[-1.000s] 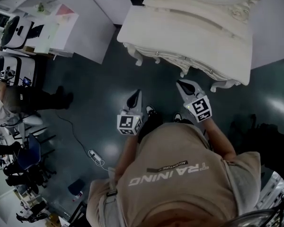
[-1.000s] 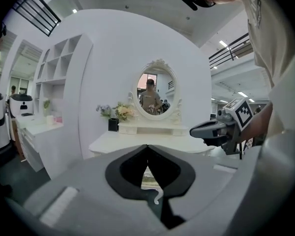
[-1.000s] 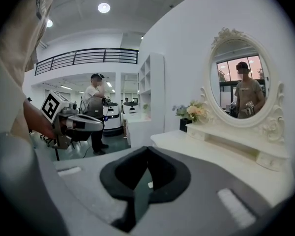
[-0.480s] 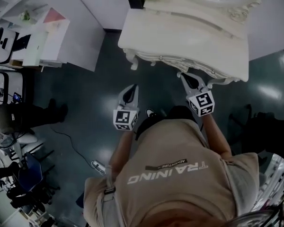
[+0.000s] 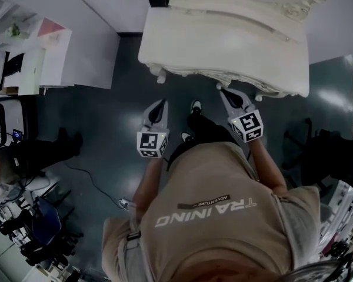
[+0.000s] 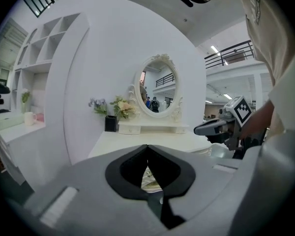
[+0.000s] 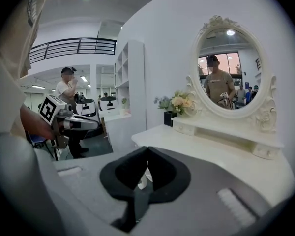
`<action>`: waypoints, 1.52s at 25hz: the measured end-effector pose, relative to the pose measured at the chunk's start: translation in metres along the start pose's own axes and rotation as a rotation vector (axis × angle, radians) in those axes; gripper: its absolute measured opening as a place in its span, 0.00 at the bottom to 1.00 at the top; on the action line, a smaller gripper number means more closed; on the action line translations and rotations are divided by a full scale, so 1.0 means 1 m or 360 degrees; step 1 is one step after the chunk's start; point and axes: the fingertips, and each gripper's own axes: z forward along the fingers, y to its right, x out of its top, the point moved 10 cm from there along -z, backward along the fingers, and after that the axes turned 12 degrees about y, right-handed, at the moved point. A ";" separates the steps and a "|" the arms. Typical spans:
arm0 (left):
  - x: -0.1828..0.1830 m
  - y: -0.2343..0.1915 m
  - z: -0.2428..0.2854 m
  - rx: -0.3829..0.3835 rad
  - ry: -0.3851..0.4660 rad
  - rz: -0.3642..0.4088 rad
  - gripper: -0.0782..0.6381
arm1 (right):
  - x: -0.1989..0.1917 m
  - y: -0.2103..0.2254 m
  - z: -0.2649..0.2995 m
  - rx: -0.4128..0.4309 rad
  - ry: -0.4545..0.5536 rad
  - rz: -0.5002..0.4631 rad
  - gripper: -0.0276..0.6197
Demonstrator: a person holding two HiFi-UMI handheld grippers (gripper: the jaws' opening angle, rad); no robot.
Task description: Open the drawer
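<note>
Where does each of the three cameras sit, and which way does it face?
Head view: on the person's head, facing steeply down at the dressing table; torso, arms, left gripper, right gripper show.
Left gripper view: on the left gripper, facing the mirror past its shut jaws; shirt at right.
Right gripper view: on the right gripper, likewise; shirt at left.
Both gripper views share the mirror.

Big indoor test hall / lab w/ mock home set, not a real home: cream dressing table (image 5: 223, 46) & oval mirror (image 7: 225, 77) against free-standing white partition (image 6: 103, 58), mezzanine railing (image 7: 71, 45) above, cable (image 5: 97, 184) across dark floor (image 5: 106, 116), another person (image 7: 69, 90) by equipment
</note>
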 end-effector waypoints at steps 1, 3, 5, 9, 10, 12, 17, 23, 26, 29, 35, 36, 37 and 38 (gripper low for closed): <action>0.004 -0.004 0.010 -0.0003 -0.0008 0.0020 0.12 | -0.003 0.008 0.008 -0.0004 0.0006 0.0015 0.05; 0.015 -0.012 0.032 -0.0015 -0.0012 0.0062 0.12 | -0.004 0.026 0.023 -0.0012 0.0027 0.0032 0.05; 0.028 -0.019 0.054 -0.0044 -0.0015 0.0113 0.12 | 0.000 0.044 0.040 -0.0019 0.0064 0.0040 0.05; 0.048 -0.028 0.099 -0.0115 -0.0039 0.0194 0.12 | 0.013 0.075 0.069 -0.0014 0.0137 0.0079 0.05; 0.051 -0.030 0.110 -0.0128 -0.0041 0.0204 0.12 | 0.015 0.082 0.075 -0.0006 0.0143 0.0085 0.05; 0.057 -0.033 0.131 -0.0137 -0.0036 0.0209 0.12 | 0.014 0.095 0.085 0.0011 0.0141 0.0089 0.05; 0.061 -0.038 0.159 -0.0169 -0.0058 0.0197 0.12 | 0.004 0.107 0.097 0.0047 0.0079 0.0104 0.05; 0.052 -0.039 0.173 -0.0267 -0.0123 0.0161 0.12 | -0.006 0.106 0.095 0.0067 -0.0008 0.0126 0.05; 0.049 -0.047 0.179 -0.0326 -0.0141 0.0148 0.12 | -0.002 0.100 0.099 0.0043 -0.0037 0.0132 0.05; 0.046 -0.058 0.187 -0.0401 -0.0141 0.0115 0.12 | 0.002 0.090 0.107 0.0003 -0.0055 0.0130 0.05; 0.054 -0.088 0.202 -0.0634 -0.0090 0.0118 0.12 | 0.012 0.068 0.125 -0.0182 -0.0078 0.0189 0.05; 0.056 -0.096 0.204 -0.0662 -0.0081 0.0121 0.12 | 0.014 0.063 0.129 -0.0210 -0.0085 0.0201 0.05; 0.058 -0.105 0.205 -0.0681 -0.0077 0.0116 0.12 | 0.017 0.057 0.134 -0.0233 -0.0096 0.0207 0.05; 0.058 -0.114 0.206 -0.0694 -0.0075 0.0106 0.12 | 0.018 0.051 0.139 -0.0253 -0.0112 0.0209 0.05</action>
